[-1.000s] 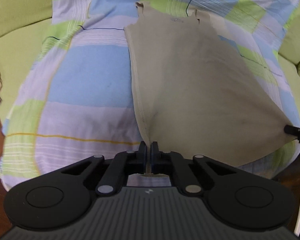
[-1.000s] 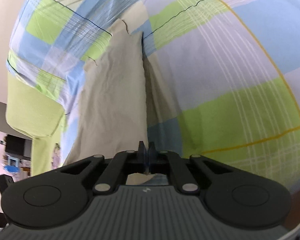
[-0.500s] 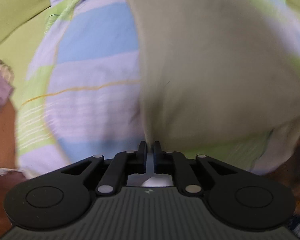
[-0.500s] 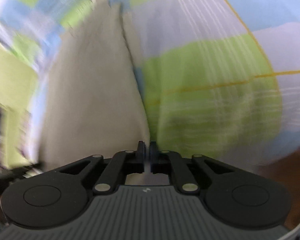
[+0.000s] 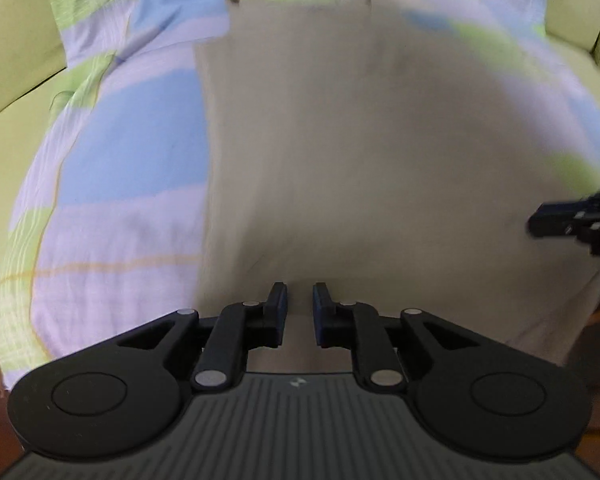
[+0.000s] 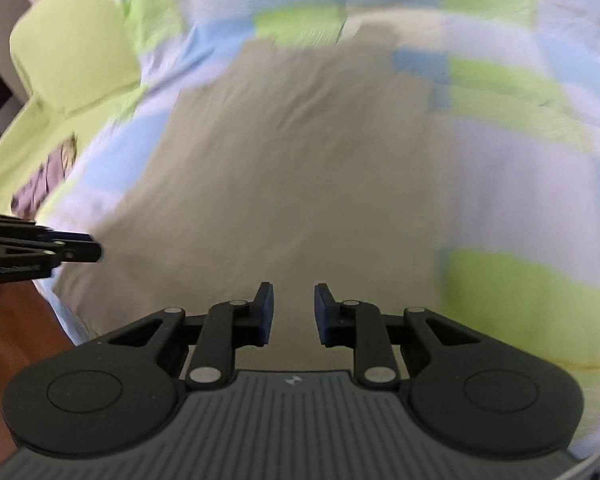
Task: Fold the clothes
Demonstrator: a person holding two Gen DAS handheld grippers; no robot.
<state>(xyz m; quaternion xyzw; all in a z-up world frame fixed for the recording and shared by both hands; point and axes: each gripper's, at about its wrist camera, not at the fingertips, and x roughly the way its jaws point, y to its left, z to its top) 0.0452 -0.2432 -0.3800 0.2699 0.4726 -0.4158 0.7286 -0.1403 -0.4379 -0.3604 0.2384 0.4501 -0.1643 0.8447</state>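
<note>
A beige sleeveless garment (image 5: 360, 152) lies spread flat on the checked bedsheet (image 5: 132, 152), its shoulder straps at the far end. My left gripper (image 5: 299, 300) is open and empty just above the garment's near hem. My right gripper (image 6: 293, 300) is open and empty over the hem too. The garment also shows in the right wrist view (image 6: 300, 168). Each gripper shows in the other's view: the right one (image 5: 572, 222) at the right edge, the left one (image 6: 40, 252) at the left edge. Both views are blurred.
The sheet is checked blue, lilac and green (image 6: 520, 168). Green cushions (image 6: 72, 44) line the back and sides. A purple patterned cloth (image 6: 44, 180) lies at the left. A brown floor (image 6: 16, 340) shows beyond the near edge.
Both grippers were shut on the garment's hem corners, stretching it. Both have now opened and let go, and the garment lies flat on the sheet.
</note>
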